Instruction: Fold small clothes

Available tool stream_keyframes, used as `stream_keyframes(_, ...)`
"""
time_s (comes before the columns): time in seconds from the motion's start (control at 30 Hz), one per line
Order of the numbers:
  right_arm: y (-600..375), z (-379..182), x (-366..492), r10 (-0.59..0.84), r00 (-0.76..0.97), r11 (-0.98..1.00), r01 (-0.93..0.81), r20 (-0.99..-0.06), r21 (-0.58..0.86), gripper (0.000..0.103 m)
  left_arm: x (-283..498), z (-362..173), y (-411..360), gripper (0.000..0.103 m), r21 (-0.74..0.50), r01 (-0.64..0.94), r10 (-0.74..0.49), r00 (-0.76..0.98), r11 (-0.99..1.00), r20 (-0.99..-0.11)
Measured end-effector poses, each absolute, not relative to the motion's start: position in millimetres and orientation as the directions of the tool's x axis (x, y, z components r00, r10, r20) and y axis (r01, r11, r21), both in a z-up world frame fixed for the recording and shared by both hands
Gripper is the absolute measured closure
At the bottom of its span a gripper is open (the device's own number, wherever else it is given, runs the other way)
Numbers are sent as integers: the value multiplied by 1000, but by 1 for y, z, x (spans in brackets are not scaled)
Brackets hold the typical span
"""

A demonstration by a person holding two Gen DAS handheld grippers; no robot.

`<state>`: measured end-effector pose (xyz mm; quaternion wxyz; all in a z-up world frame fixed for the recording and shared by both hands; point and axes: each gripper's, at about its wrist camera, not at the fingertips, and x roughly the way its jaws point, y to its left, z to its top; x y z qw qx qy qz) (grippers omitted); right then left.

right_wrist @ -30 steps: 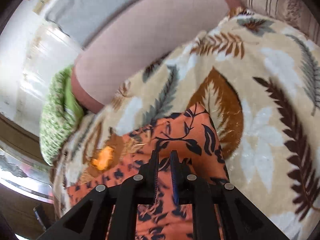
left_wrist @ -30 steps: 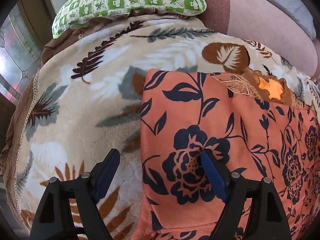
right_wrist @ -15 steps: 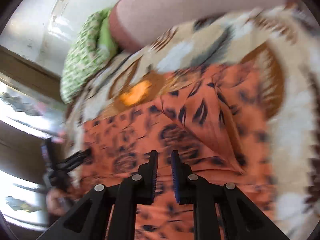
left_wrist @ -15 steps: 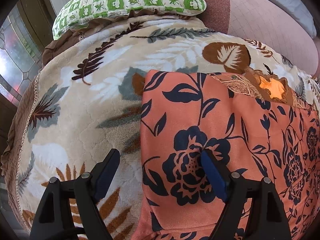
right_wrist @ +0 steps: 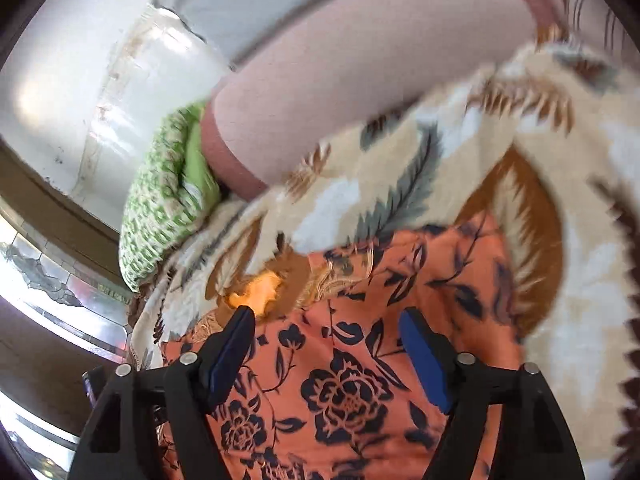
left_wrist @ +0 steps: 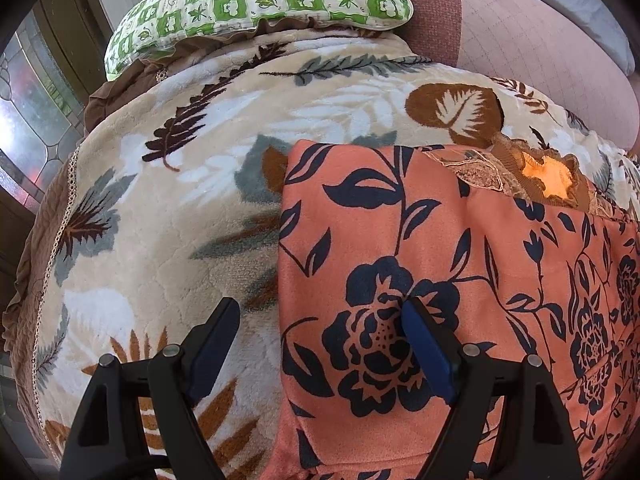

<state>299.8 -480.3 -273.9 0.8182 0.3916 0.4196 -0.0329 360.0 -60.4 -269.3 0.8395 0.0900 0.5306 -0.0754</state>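
Both claws stand with their blue-padded fingers spread wide and nothing between them. Left gripper (left_wrist: 320,320) hovers low over the near left edge of the orange floral garment (left_wrist: 420,248): its right finger (left_wrist: 428,356) lies above a large navy flower printed on the cloth, while its left finger (left_wrist: 212,344) lies above the blanket just beside the garment's straight left edge. Whether either pad touches the fabric cannot be told.

Right gripper (right_wrist: 326,328) hangs over the same orange floral garment (right_wrist: 380,340) from the opposite side, both fingers above the printed cloth, the left finger (right_wrist: 232,348) near the brown embroidered neckline (right_wrist: 320,284) with its bright orange patch. This view is smeared by motion blur.

From the left wrist view the garment lies spread flat, a fold line running down it, the brown embroidered neckline (left_wrist: 520,172) at its far edge. It rests on a cream plush blanket (left_wrist: 180,184) patterned with brown, grey and white leaves, which covers a rounded seat. Beyond the blanket sits a green-and-white checked pillow (left_wrist: 260,0) against a pink upholstered backrest (left_wrist: 520,32). A leaded glass pane (left_wrist: 28,128) shows at far left.
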Motion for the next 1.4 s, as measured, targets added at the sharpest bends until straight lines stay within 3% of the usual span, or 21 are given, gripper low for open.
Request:
stream_keyframes(0.03, -485, -289, 302, 266, 618, 678, 425, -740, 599, 34, 360, -269, -60, 20, 67, 223, -35, 424, 973, -905)
stream_keyframes(0.07, -485, -289, 302, 266, 618, 678, 425, -740, 599, 53, 360, -269, -59, 20, 63, 223, -38, 421, 973, -906)
stream_keyframes(0.13, -496, -293, 297, 226, 643, 660, 452, -732, 600, 67, 361, -269, -57, 20, 51, 218, -46, 416, 975, -908)
stream_keyframes(0.27, -496, -264, 278, 129, 678, 675, 475, -723, 566, 63, 359, -259, -55, 20, 77, 202, -23, 450, 976, -893)
stream_keyframes(0.43, -458, -228, 274, 199, 709, 753, 331, -677, 569, 63, 352, -249, -61, 20, 79, 239, -48, 483, 968, -874)
stream_keyframes(0.53, -433, -234, 293, 259, 680, 768, 286, -686, 573, 63, 351, -261, -70, 20, 123, 272, -17, 462, 954, -887)
stream_keyframes(0.7, -428, -289, 317, 152, 581, 791, 414, -800, 451, 66, 358, -269, -67, 15, 122, 262, -6, 442, 957, -897)
stream_keyframes(0.87, -449, -280, 298, 128, 666, 729, 439, -735, 525, 65, 362, -272, -61, 14, 89, 243, -24, 425, 966, -905)
stream_keyframes(0.97, -473, -268, 276, 10, 665, 714, 518, -746, 472, 63, 359, -275, -64, 4, 126, 233, 10, 444, 964, -896)
stream_keyframes(1.1, -478, -255, 251, 100, 716, 684, 454, -691, 570, 63, 358, -279, -64, 0, 155, 208, 42, 464, 966, -885)
stream_keyframes(1.13, -471, -249, 248, 93, 716, 722, 431, -692, 542, 60, 358, -279, -63, 0, 151, 205, 41, 462, 967, -886)
stream_keyframes(1.17, -467, -248, 247, 82, 710, 745, 422, -699, 516, 45, 358, -280, -63, 0, 149, 202, 40, 460, 968, -887)
stream_keyframes(1.2, -459, -251, 253, 70, 697, 760, 426, -714, 491, 40, 358, -281, -62, 0, 146, 200, 37, 463, 969, -886)
stream_keyframes(1.3, -459, -284, 264, 60, 616, 767, 475, -785, 431, 38, 358, -283, -61, 0, 131, 206, 21, 463, 970, -886)
stream_keyframes(1.4, -456, -277, 265, 22, 613, 798, 465, -790, 383, 39, 360, -282, -57, 0, 106, 206, 2, 449, 973, -894)
